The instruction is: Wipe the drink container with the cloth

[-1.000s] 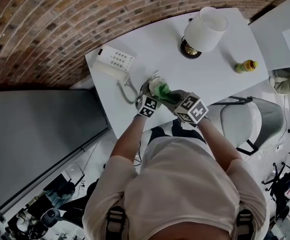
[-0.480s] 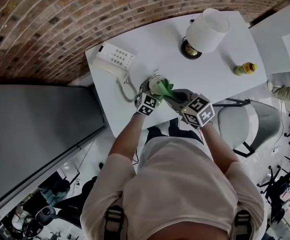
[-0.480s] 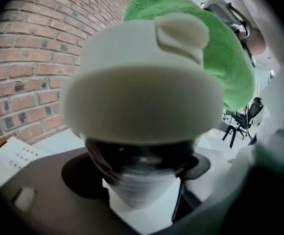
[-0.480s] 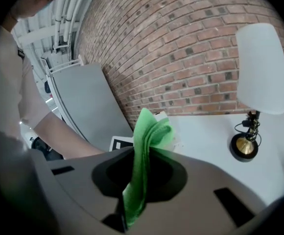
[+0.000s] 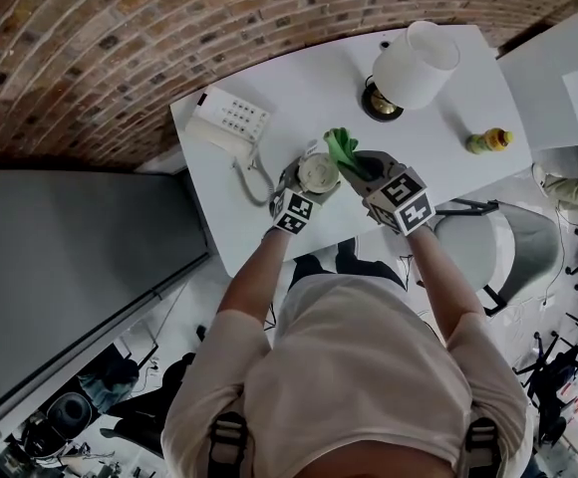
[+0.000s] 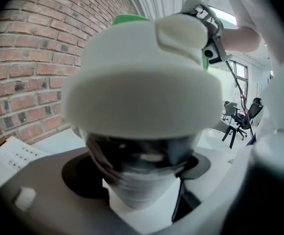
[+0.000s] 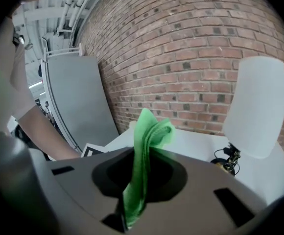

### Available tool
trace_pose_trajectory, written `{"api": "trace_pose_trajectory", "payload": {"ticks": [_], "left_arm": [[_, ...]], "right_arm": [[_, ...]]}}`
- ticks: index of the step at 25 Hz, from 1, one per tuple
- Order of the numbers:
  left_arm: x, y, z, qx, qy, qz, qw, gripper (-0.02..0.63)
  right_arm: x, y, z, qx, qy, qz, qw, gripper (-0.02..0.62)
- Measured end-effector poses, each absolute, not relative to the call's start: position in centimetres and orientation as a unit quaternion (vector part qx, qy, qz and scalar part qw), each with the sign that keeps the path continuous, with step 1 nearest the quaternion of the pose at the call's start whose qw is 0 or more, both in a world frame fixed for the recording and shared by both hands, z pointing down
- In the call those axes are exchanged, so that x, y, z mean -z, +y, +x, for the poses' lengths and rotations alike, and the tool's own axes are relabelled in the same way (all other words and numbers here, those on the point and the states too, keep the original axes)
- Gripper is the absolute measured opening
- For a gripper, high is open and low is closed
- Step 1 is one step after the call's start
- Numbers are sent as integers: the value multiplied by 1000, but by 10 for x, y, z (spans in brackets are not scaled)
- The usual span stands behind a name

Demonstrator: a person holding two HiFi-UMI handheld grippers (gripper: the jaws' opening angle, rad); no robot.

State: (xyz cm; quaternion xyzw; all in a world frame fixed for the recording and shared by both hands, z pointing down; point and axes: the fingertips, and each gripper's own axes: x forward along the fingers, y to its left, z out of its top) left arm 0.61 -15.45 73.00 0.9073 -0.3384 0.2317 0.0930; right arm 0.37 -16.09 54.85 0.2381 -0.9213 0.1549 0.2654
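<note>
We have the drink container [image 5: 318, 172] gripped in the left tool [image 5: 306, 189], whose jaws close on the dark body just under the broad white lid [image 6: 142, 82]. It sits over the near middle of the white surface [image 5: 299, 88], between the phone [image 5: 227, 119] and the lamp [image 5: 415, 63]. This grip and place look the same as a second ago.

The change is on the right. A second ago the green cloth [image 5: 343, 149] lay over the top of the container and hid most of the lid, with the right tool [image 5: 366, 170] low and close against it. Half a second ago the cloth had slid toward the lid's right side. Now it has come off the top and stands just beyond the lid's far right rim, so the round lid shows whole from above. We cannot tell whether cloth and lid touch. The right tool has shifted up the surface toward the lamp.

Its jaws are pinched shut on the cloth, which rises between them in a folded tuft against the brick wall [image 7: 191, 48].

The small yellow-capped bottle [image 5: 489, 140] lies well apart at the surface's right end, where it lay before.
</note>
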Motion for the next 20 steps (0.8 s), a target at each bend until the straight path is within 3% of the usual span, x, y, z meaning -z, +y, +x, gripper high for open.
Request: {"api": "trace_pose_trajectory", "payload": {"ticks": [12,20], "left_arm": [[-728,-155,7,-229,-335,909,92,413],[-730,-155,5,-220,-336,911,93,413]], "right_arm": [[-580,-175,-32,-105,-919,210,318,41],[-586,-170,-40,-159,-915,207,308,41]]}}
